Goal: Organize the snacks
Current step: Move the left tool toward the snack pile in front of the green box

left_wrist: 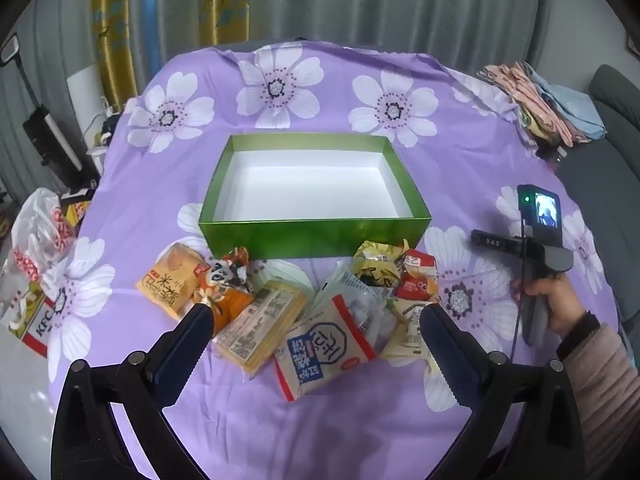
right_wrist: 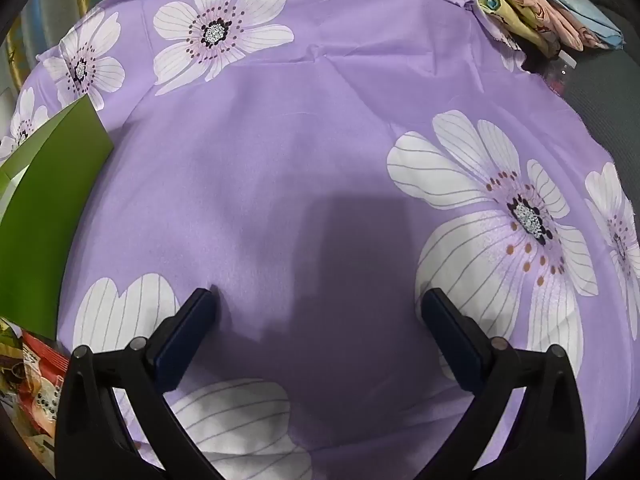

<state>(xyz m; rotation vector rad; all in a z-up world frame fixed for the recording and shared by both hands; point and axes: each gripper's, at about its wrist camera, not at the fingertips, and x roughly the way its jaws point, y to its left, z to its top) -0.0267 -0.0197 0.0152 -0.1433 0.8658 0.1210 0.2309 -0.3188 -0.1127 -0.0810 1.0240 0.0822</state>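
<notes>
A green box (left_wrist: 316, 236) with a white inside stands open and empty on the purple flowered cloth. In front of it lie several snack packs: an orange pack (left_wrist: 170, 280), a panda pack (left_wrist: 228, 284), a yellow pack (left_wrist: 260, 324), a white and blue pack (left_wrist: 324, 352), a crumpled yellow pack (left_wrist: 376, 264) and a red pack (left_wrist: 418, 282). My left gripper (left_wrist: 316, 316) is open and empty, just above the near side of the pile. My right gripper (right_wrist: 318, 296) is open and empty over bare cloth, right of the box (right_wrist: 44, 200); its body shows in the left wrist view (left_wrist: 536, 248).
A white plastic bag and a KFC box (left_wrist: 36, 312) lie at the table's left edge. Folded cloths (left_wrist: 552, 108) are piled at the far right, also in the right wrist view (right_wrist: 536, 4). Curtains hang behind the table. A snack pack (right_wrist: 28, 372) shows at lower left.
</notes>
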